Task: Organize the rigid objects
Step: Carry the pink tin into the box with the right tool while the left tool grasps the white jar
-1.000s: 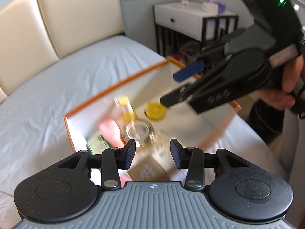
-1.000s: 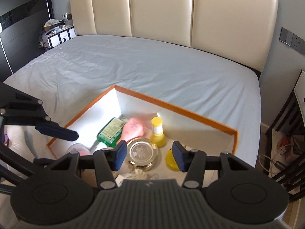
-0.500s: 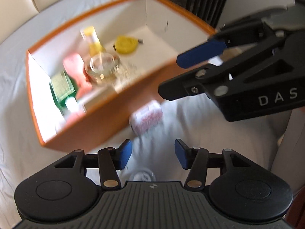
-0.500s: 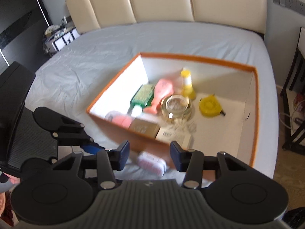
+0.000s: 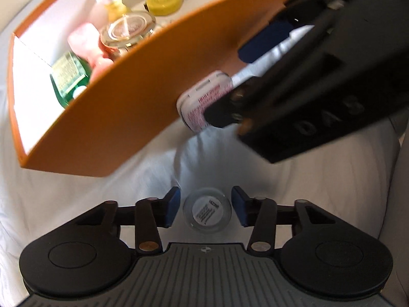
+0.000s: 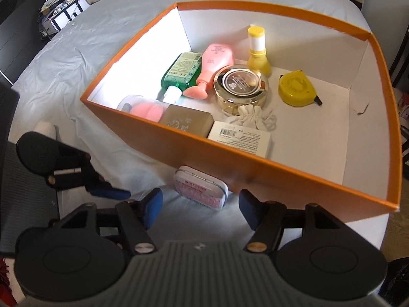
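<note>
Left gripper [image 5: 205,207]: points straight down over the sheet, jaws parted and just narrowing, the blue pads astride a small clear jar without pressing it.
Small jar [image 5: 207,211]: stands upright on the bed, white label facing up, outside the box; it sits centred between the pads, so a squeeze looks like the next call.
Right gripper [image 6: 200,208]: tilted down toward the box's near wall, jaws spread and just widening, nothing pinched; the spread seems set to clear the tin's width.
Flat tin [image 6: 200,188]: white with red print, lying on the sheet, touching or just beside the box's outer wall, ahead of the right pads and not yet between them. Its closeness to the wall may crowd the far side of a grasp.
Bed sheet [image 6: 64,76]: pale, wrinkled, soft; both loose items rest on it.
Orange box [image 6: 306,176]: open-topped with a white inside, and probably where both strays are meant to go.
Contents: tan carton [image 6: 188,121], white barcoded carton [image 6: 240,138], gold-lidded jar [image 6: 241,85], green bottle [image 6: 182,70], pink bottle [image 6: 213,67], yellow bottle [image 6: 258,51], yellow tape measure [image 6: 296,88]; the right half is mostly bare, leaving room.
</note>
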Motion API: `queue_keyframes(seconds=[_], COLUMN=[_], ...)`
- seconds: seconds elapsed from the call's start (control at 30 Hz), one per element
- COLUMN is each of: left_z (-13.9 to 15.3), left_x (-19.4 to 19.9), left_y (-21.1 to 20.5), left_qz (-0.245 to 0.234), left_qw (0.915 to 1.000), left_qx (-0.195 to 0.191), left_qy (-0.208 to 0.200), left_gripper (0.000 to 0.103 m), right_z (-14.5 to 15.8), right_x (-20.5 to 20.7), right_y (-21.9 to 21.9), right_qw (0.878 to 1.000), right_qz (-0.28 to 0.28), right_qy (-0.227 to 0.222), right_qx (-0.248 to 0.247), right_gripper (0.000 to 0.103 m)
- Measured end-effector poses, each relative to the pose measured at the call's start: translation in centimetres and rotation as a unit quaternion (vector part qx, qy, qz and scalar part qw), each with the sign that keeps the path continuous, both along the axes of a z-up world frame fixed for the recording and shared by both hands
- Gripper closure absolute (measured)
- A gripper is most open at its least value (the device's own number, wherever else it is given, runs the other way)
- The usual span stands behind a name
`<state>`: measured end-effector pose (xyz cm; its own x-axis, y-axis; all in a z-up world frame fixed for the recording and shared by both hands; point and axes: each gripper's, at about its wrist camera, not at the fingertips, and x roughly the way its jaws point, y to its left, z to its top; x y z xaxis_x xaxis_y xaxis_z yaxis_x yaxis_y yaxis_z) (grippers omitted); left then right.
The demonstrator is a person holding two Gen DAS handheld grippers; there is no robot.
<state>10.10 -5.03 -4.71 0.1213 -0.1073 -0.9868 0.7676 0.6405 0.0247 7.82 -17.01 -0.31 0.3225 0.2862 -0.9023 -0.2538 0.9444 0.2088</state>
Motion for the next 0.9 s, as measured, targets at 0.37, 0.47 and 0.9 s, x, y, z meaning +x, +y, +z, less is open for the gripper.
queue_keyframes(seconds=[0.37,0.47,0.9], left_z=[0.1,0.2,3.2], left_x=[1.7,2.2,1.2], left_y=[1.0,1.3,1.4], left_qz=[0.014,0.026,0.018], left_qw=[0.9996,0.9993,0.9990], left_qx=[-0.022,-0.025,-0.035], left_qy=[0.008,0.007,-0.021], left_gripper=[0.058,0.058,0.058], right_z=[-3.4,-4.4,-2.7], right_x=[3.8,4.3,2.7], right_y=[-0.9,-1.6,-1.1], right_qw=[0.986,0.978,0.990], right_qz=[-0.105,-0.143,-0.084], right_qy=[0.110,0.133,0.107], right_qx=[0.066,0.074,0.045], right_gripper=[0.034,0.040,0.041])
